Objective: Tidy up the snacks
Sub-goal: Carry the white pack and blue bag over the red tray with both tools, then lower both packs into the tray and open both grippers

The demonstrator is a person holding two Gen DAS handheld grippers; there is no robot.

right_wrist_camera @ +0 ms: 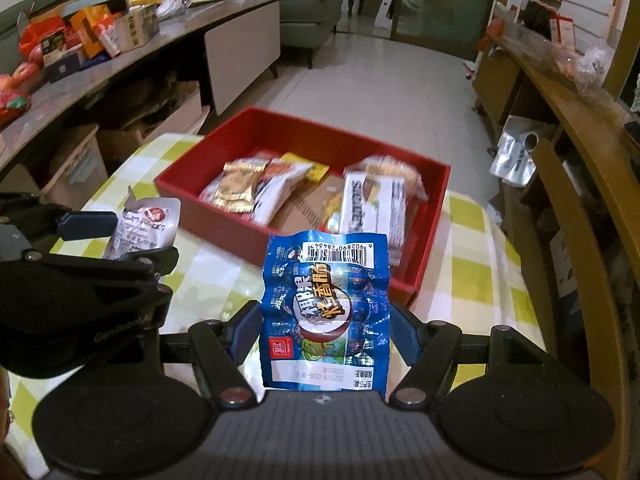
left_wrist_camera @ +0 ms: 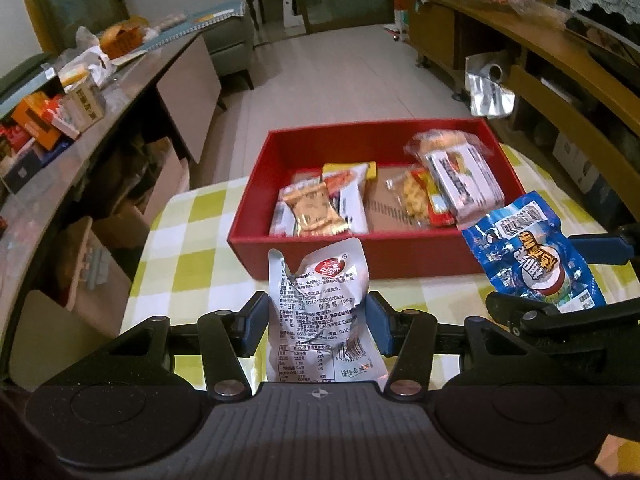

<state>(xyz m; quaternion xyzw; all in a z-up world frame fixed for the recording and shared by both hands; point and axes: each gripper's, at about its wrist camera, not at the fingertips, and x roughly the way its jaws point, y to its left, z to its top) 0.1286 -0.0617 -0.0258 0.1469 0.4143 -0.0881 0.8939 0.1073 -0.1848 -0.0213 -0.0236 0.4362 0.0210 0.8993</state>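
Right now the biggest thing before me is the table point(left_wrist_camera: 188, 248), spread with a yellow-and-white checked cloth. Toward its far side stands the red box point(left_wrist_camera: 344, 252), open at the top, with a bare patch of brown cardboard floor showing in its middle. Against the box's right wall lies a large white wrapped pack point(left_wrist_camera: 464, 180) with a clear bag of biscuits behind it; on the left lies a small heap of packets, a gold wrapper point(left_wrist_camera: 314, 210) on top and a white one with a yellow end beside it. In my right hand-held gripper point(right_wrist_camera: 323, 330) I hold the blue snack packet point(right_wrist_camera: 324, 312): the blue pads press its two side edges, and it stands upright with the barcode at the top, just short of the box's near wall. In my left hand-held gripper point(left_wrist_camera: 316, 322) I hold the white snack packet point(left_wrist_camera: 320, 316) the same way, both pads closed on its crumpled sides, its red round logo uppermost, its top edge overlapping the near wall of the box in the left wrist view. Both packets are clear of the cloth, side by side, the white one to the left of the blue.
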